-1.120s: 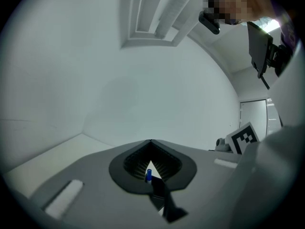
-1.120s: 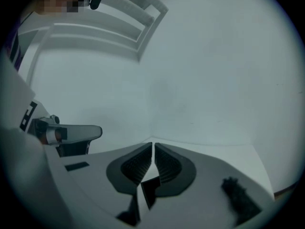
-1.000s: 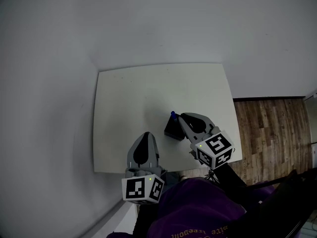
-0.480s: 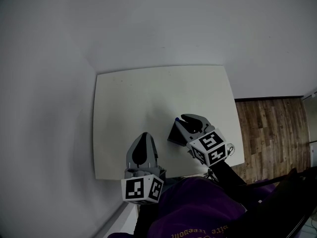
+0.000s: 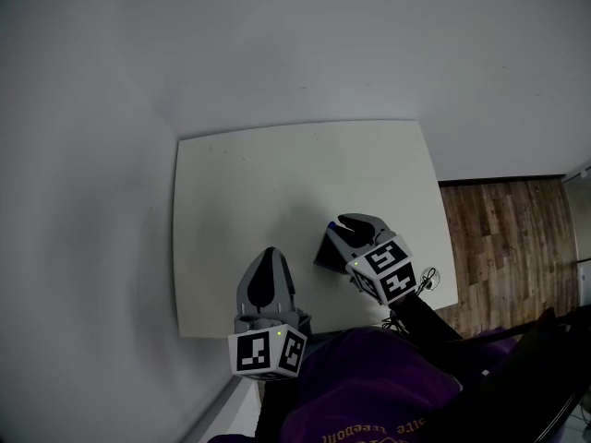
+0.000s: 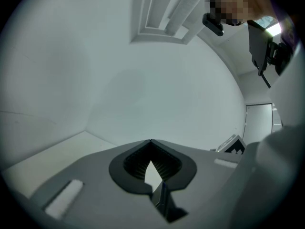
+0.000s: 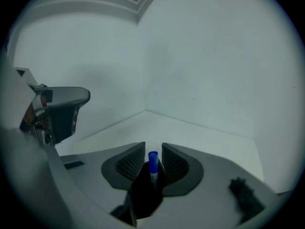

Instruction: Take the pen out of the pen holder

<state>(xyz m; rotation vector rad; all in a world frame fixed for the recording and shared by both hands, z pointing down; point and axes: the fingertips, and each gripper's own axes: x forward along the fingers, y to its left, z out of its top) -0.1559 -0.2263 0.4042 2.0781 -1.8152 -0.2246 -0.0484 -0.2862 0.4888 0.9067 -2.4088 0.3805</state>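
Blue pen [image 7: 153, 162] btwn parted jaws, R gripper [image 7: 153, 147].

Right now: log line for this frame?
right gripper: open, astride blue pen | pen: upright in black pen holder | left gripper: shut, empty

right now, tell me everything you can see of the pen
The pen is a slim stick with a bright blue cap on top and a paler barrel below, plastic by the look. It stands upright in the black pen holder, so only its upper part shows. The right gripper has its jaws apart, one on each side of the cap, with a thin gap showing on both sides. In the head view only its blue tip shows.
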